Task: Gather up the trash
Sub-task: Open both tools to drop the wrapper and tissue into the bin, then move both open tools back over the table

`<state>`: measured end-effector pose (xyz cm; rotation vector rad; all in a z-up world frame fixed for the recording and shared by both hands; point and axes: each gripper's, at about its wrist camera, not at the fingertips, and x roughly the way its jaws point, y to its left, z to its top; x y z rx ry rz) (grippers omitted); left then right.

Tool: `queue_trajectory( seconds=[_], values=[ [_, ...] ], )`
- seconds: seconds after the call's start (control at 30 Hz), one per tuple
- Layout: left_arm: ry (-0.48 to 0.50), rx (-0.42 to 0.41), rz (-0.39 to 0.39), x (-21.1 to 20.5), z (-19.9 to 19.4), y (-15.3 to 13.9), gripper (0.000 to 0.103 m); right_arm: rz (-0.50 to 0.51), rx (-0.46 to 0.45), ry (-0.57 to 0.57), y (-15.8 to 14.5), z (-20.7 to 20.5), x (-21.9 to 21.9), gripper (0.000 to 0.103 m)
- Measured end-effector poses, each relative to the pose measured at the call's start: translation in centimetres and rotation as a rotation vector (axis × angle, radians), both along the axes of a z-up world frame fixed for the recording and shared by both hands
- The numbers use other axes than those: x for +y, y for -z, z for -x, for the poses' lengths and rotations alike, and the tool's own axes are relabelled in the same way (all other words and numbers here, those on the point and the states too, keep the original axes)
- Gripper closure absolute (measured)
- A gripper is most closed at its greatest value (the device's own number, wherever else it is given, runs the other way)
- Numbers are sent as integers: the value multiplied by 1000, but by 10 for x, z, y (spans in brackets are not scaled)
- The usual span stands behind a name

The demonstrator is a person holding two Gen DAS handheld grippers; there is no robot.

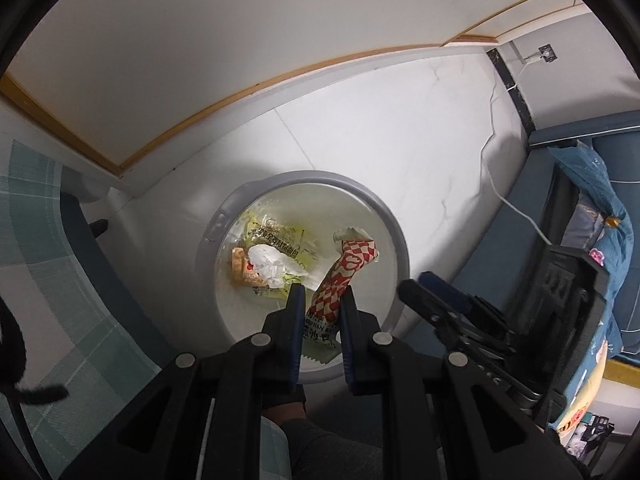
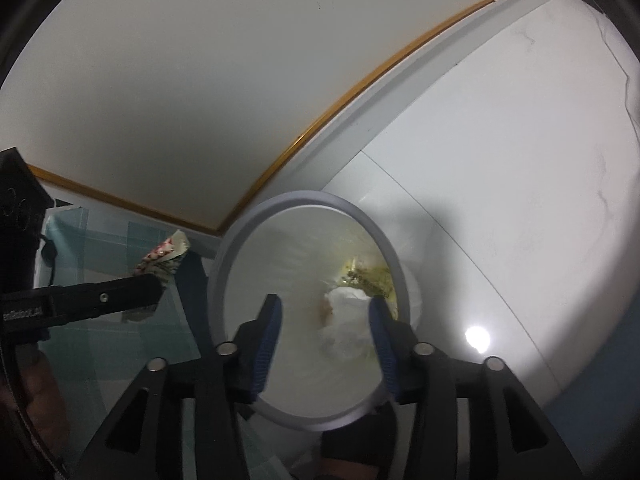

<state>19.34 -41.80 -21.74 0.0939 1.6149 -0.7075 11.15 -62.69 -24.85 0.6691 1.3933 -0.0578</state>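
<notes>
A grey-rimmed round bin (image 1: 392, 216) with a clear liner stands on the white floor. Inside lie a crumpled white tissue (image 1: 272, 264), a yellow-green wrapper (image 1: 280, 236) and an orange packet (image 1: 239, 266). My left gripper (image 1: 322, 292) is shut on a red-and-white checked wrapper (image 1: 344, 268), which hangs over the bin's opening. The right wrist view shows that wrapper (image 2: 164, 256) sticking out of the left gripper (image 2: 154, 284) beside the bin rim (image 2: 236, 240). My right gripper (image 2: 325, 302) stands open above the bin, nothing between its pads; the white tissue (image 2: 348, 304) shows blurred below.
A green checked tablecloth (image 1: 48, 240) hangs at the left. A white cable (image 1: 492, 176) trails over the floor to a wall socket (image 1: 547, 54). Dark blue furniture with bedding (image 1: 600, 208) stands at the right. A white wall with wooden trim (image 1: 240, 92) runs behind the bin.
</notes>
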Motion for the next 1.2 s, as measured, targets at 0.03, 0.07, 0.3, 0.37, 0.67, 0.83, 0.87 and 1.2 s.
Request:
queue_trajectory(
  seconds=[0.03, 0.07, 0.3, 0.37, 0.67, 0.83, 0.87, 1.2],
  values=[
    [0, 7, -3, -1, 1, 2, 91, -1, 1, 4, -1, 2, -1, 55],
    [0, 15, -5, -2, 1, 4, 91, -5, 1, 14, -2, 3, -2, 55],
    [38, 49, -54, -13, 7, 15, 91, 42, -21, 66, -18, 13, -12, 55],
    [40, 60, -62, -16, 7, 18, 90, 56, -30, 73, -23, 14, -14, 54],
    [-18, 51, -98, -2, 6, 16, 47, 59, -48, 112, -35, 17, -22, 46],
    [-24, -19, -107, 4, 6, 3, 39, 47, -46, 96, -40, 17, -21, 38],
    [-29, -38, -107, 7, 7, 1, 39, 44, -49, 95, -42, 17, -21, 36],
    [-34, -219, -64, 18, 19, -42, 25, 68, -76, 83, -69, 17, -19, 26]
  ],
)
